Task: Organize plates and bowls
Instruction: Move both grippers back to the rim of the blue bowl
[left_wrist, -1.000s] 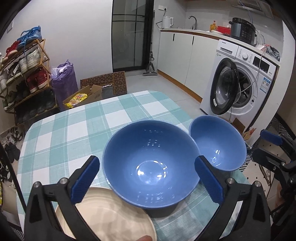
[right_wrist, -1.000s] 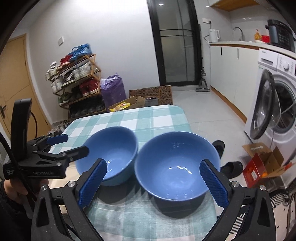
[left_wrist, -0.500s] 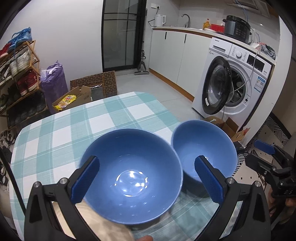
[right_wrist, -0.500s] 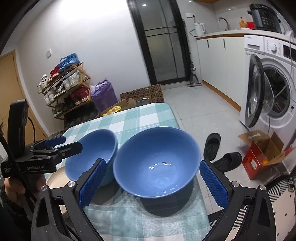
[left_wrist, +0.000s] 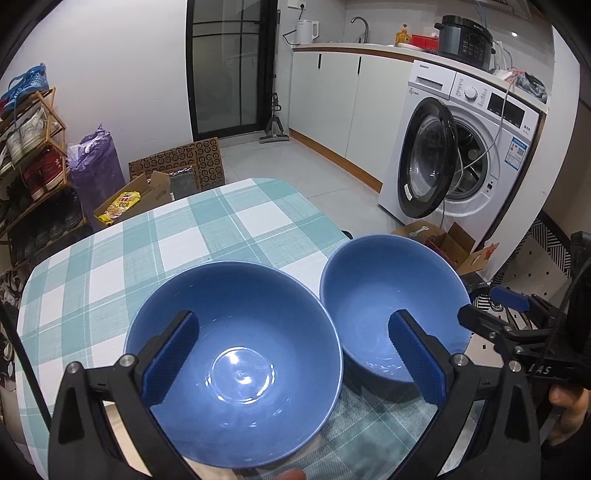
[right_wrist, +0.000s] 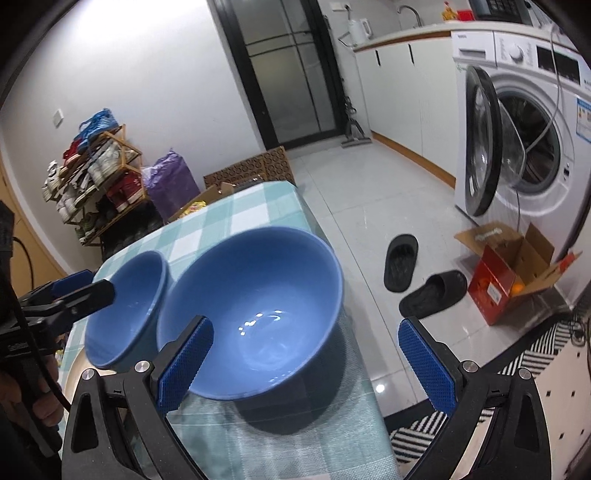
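Note:
Two blue bowls stand side by side on the checked tablecloth (left_wrist: 184, 236). My left gripper (left_wrist: 293, 358) is open and hovers low over both. Its left finger overlaps the left bowl (left_wrist: 236, 369), its right finger the right bowl (left_wrist: 384, 306). A cream plate lies under the left bowl and is almost wholly hidden. My right gripper (right_wrist: 306, 365) is open at the right bowl (right_wrist: 258, 302). Its left finger crosses that bowl's near rim and its right finger hangs past the table edge. The left bowl (right_wrist: 129, 306) sits beyond, with the left gripper (right_wrist: 74, 291) at it and a strip of plate (right_wrist: 74, 363) below.
The right bowl sits close to the table's right edge, with floor beyond. On that floor are two black slippers (right_wrist: 400, 262), a red cardboard box (right_wrist: 506, 288) and a washing machine (left_wrist: 480, 147) with its door open. A shoe rack (left_wrist: 29, 155) stands far left.
Both grippers have moved in closer and lower, so their fingers now overlap the bowls. The right wrist view has swung toward the table's right edge. The bowls have stayed put.

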